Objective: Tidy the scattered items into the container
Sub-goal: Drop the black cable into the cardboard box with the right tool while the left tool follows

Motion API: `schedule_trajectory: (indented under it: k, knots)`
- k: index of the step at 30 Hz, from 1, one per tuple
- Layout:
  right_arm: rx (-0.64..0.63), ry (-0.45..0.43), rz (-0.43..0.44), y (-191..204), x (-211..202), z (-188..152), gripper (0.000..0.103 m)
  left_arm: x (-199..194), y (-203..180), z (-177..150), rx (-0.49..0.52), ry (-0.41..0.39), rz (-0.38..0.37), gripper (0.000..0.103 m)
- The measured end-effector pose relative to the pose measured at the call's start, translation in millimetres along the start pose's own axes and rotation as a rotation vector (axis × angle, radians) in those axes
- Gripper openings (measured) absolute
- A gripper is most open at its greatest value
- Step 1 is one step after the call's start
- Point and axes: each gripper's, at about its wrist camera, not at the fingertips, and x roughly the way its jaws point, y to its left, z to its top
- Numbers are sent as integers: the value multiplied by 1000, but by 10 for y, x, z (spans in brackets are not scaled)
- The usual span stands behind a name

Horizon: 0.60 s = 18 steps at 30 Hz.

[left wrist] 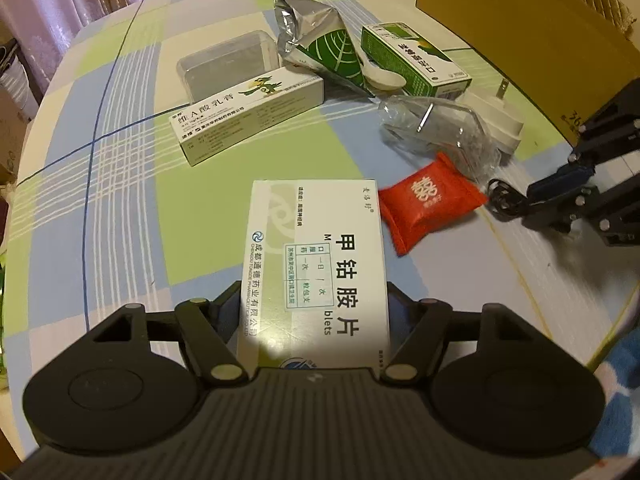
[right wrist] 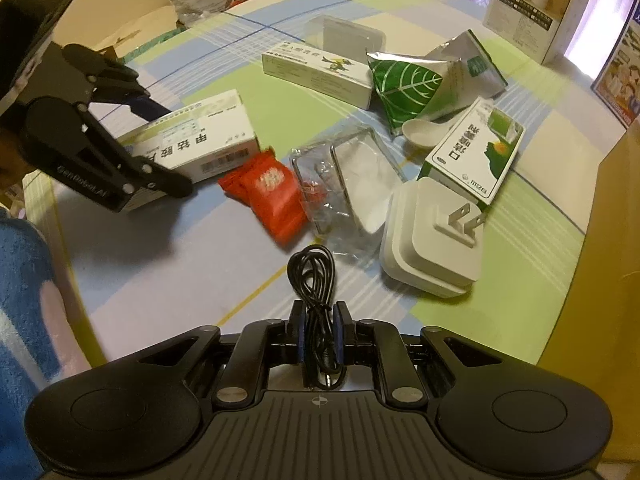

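Note:
My left gripper (left wrist: 314, 304) is shut on a white tablet box (left wrist: 316, 264), held low over the table; it also shows in the right wrist view (right wrist: 192, 140). My right gripper (right wrist: 319, 316) is shut on a coiled black cable (right wrist: 314, 280), and shows at the right of the left wrist view (left wrist: 516, 204). Scattered on the table: a red sachet (left wrist: 430, 200), a clear plastic wrapper (left wrist: 440, 132), a white plug adapter (right wrist: 432, 240), a long white ointment box (left wrist: 252, 114), a green-and-white box (left wrist: 416, 60), a silver-green pouch (left wrist: 316, 40), a white spoon (left wrist: 384, 78). The cardboard box container (left wrist: 532, 36) stands far right.
A clear plastic lid (left wrist: 228, 64) lies behind the ointment box. A white printed carton (right wrist: 536, 12) stands at the table's far edge. The round table (left wrist: 120, 200) has a checked cloth. A blue sleeve (right wrist: 20, 300) is at the left.

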Motion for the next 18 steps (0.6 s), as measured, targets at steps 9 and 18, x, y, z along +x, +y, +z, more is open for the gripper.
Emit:
schedule_trajectory:
  k: [9, 18]
  knots:
    - [1, 14, -8, -14, 45, 13, 14, -20, -27, -38, -6, -6, 0, 69]
    - [-31, -9, -52, 47, -22, 15, 10, -91, -72, -43, -15, -10, 4, 67]
